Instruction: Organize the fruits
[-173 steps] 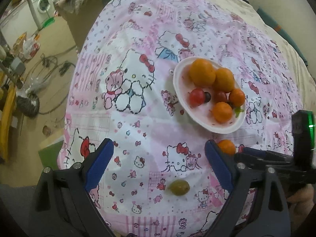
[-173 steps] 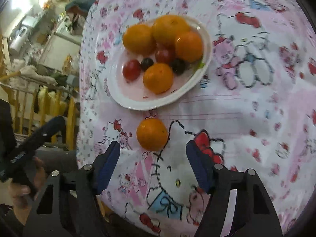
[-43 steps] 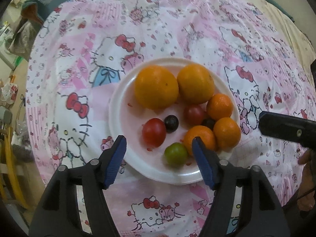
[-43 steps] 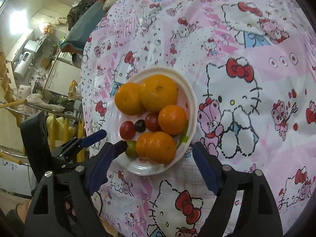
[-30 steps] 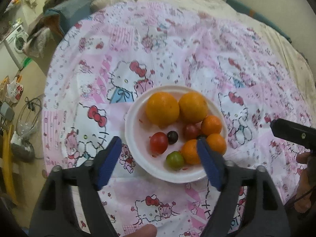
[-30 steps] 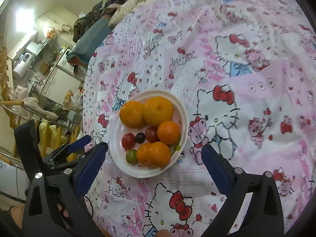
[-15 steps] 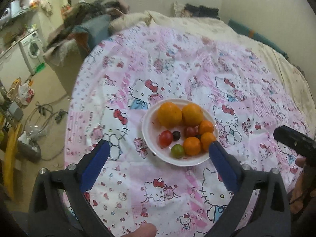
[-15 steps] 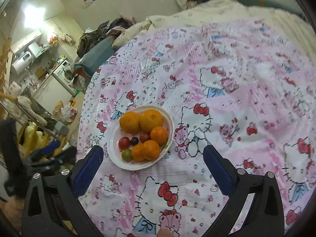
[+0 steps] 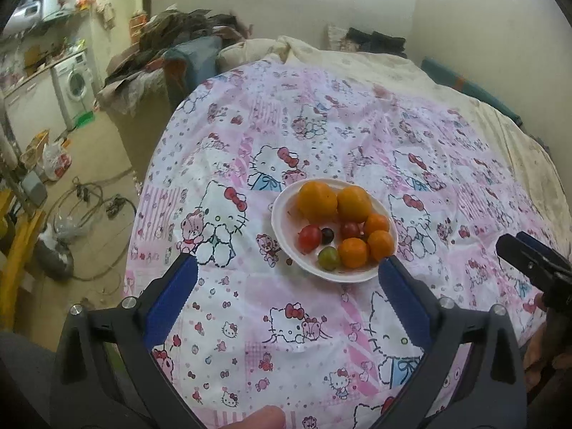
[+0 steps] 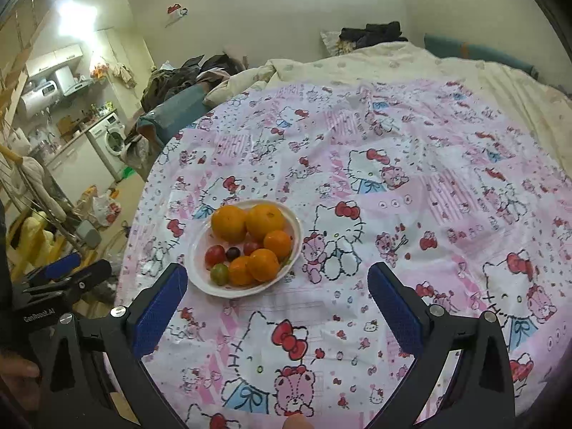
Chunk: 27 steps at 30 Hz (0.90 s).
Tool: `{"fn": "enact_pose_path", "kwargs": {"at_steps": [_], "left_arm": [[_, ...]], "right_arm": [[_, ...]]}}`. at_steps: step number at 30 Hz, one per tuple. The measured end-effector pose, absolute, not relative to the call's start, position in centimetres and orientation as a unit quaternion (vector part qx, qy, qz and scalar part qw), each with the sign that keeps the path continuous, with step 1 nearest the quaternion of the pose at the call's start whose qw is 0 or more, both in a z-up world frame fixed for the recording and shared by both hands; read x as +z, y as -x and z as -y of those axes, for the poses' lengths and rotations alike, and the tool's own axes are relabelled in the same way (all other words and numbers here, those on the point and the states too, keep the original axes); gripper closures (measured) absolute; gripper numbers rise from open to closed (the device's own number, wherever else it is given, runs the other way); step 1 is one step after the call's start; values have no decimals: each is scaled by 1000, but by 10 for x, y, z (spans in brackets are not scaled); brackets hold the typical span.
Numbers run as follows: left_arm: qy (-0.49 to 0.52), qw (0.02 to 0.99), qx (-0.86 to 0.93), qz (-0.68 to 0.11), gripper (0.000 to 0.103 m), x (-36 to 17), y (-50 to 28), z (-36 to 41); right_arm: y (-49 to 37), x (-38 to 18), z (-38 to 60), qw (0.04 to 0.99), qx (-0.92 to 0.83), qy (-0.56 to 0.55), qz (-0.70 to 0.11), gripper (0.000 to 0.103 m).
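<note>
From the left wrist view, the left gripper [image 9: 286, 287] stands with its jaws wide and nothing between them, above the patterned cloth [image 9: 357, 136]. The white plate [image 9: 282, 220] lies ahead of the fingers, holding two large oranges [image 9: 317, 197], smaller tangerines [image 9: 353, 252], red tomatoes [image 9: 309, 238], a dark grape [image 9: 327, 235] and a green fruit [image 9: 329, 257]. No fruit shows loose on the cloth, so the sorting looks finished. The heap is crowded, and a nudge to the plate's rim could roll a round fruit off onto the soft cloth.

From the right wrist view, the right gripper [image 10: 275, 298] also gapes empty, with the plate [image 10: 196, 250] just beyond its left finger. The other tool sits at the cloth's near edge; a washing machine [image 10: 113, 139] and piled clothes [image 10: 186, 75] stand well apart, blocking nothing.
</note>
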<state>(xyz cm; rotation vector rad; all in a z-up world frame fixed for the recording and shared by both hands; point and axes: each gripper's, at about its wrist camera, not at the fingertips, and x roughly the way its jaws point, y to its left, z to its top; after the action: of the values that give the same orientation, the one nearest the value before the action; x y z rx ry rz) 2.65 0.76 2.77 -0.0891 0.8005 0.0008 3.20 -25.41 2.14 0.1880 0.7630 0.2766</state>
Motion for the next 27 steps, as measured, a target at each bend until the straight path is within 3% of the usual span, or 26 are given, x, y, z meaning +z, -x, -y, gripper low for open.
{"fn": "enact_pose_path", "kwargs": {"at_steps": [27], "left_arm": [[33, 919, -7, -392, 3, 23, -32, 4]], "right_arm": [[-46, 9, 245, 916, 121, -67, -376, 0]]}}
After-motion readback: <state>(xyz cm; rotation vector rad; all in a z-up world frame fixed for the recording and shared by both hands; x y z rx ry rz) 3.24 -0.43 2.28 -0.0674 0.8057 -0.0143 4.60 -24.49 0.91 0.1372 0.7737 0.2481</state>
